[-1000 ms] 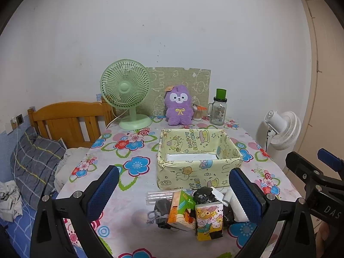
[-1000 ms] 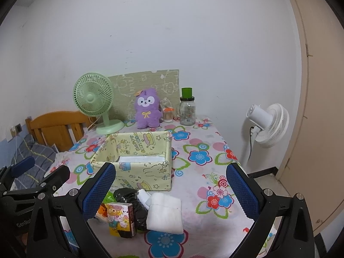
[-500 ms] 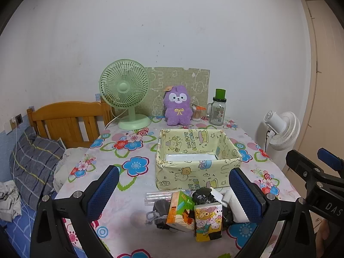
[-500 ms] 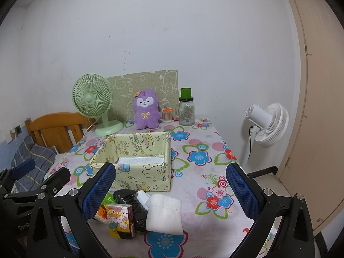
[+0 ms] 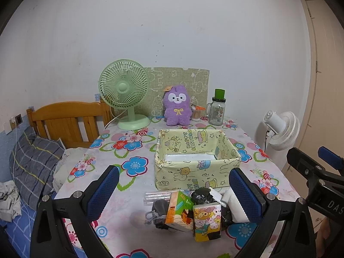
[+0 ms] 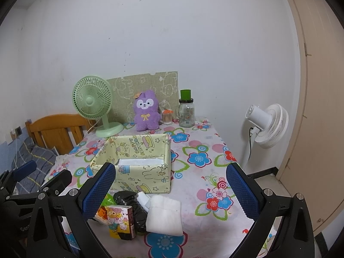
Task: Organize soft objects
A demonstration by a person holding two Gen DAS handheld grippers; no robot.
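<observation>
A yellow fabric storage box [image 5: 196,165] [image 6: 137,167] stands open on the flowered table, with a flat white item on its floor. In front of it lies a pile: a folded white cloth [image 6: 164,215] [image 5: 233,206], a black bundle [image 6: 131,204] [image 5: 202,194], a cartoon tissue pack [image 5: 207,220] [image 6: 120,218], an orange-green packet [image 5: 178,210], a grey drawstring pouch [image 5: 158,208] and a clear tube [image 5: 159,195]. My left gripper [image 5: 172,191] is open and empty above the pile. My right gripper [image 6: 169,189] is open and empty, above the cloth.
At the table's back stand a green desk fan [image 5: 126,94], a purple plush [image 5: 177,105], a glass jar with a green lid [image 5: 217,110] and a small cup [image 5: 195,114]. A white floor fan [image 6: 268,124] stands right of the table, a wooden bed [image 5: 64,120] left.
Both grippers have stayed open and almost still; the view has shifted only slightly. Nothing on the table has moved.
</observation>
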